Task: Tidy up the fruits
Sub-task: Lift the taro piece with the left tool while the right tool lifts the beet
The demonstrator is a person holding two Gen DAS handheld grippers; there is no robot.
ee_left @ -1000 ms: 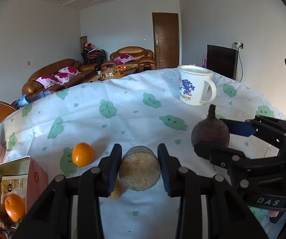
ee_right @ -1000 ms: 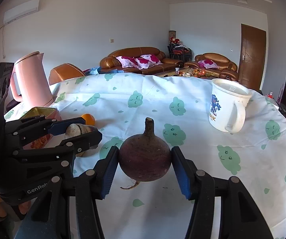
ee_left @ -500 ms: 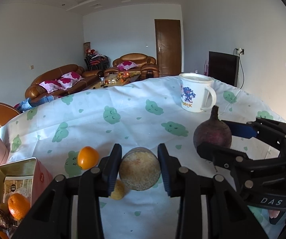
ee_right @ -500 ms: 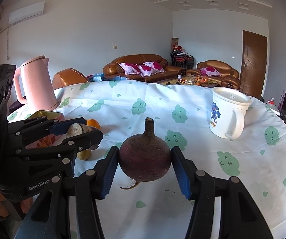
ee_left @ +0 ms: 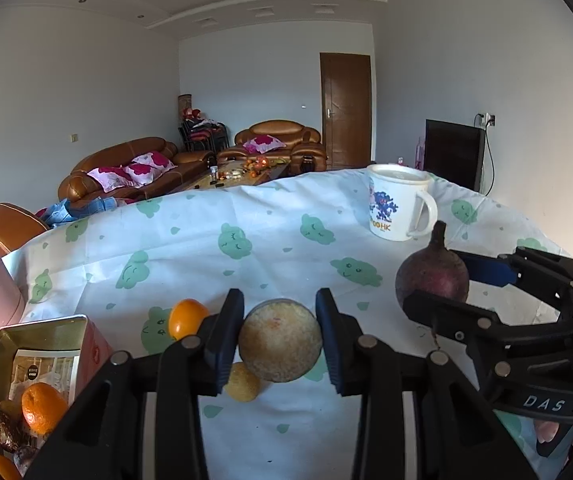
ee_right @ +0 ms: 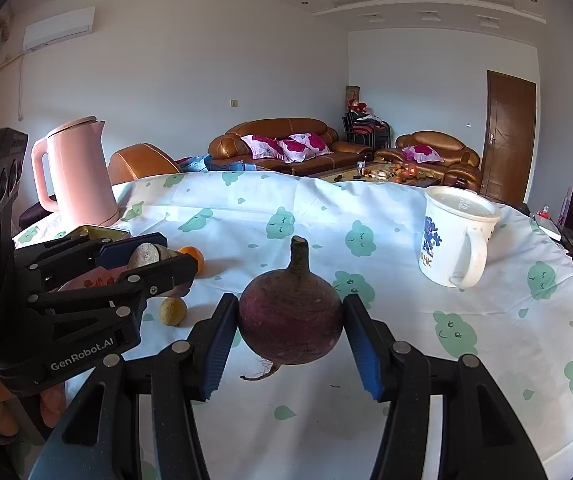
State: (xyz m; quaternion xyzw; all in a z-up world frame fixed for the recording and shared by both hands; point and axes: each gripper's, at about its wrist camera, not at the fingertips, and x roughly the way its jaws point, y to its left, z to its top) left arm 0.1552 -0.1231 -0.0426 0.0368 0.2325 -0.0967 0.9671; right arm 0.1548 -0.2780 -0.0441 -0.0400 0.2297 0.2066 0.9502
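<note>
My left gripper (ee_left: 280, 338) is shut on a round tan fruit (ee_left: 280, 346) and holds it above the table; it also shows in the right wrist view (ee_right: 154, 258). My right gripper (ee_right: 290, 328) is shut on a dark purple round root with a stem (ee_right: 291, 320), held above the cloth; the root shows at the right of the left wrist view (ee_left: 432, 280). An orange (ee_left: 184, 318) and a small yellow-brown fruit (ee_left: 242, 388) lie on the cloth below the left gripper. An open metal tin (ee_left: 40, 338) at lower left holds an orange (ee_left: 42, 406) and wrapped sweets.
A white mug with a blue print (ee_right: 456, 236) stands at the right back on the white tablecloth with green cloud prints (ee_right: 406, 320). A pink kettle (ee_right: 76, 176) stands at the left back, behind the tin. Sofas and a door are beyond the table.
Both grippers have risen with their loads still held; the table, mug and tin sit lower in both views, and the kettle shows more fully.
</note>
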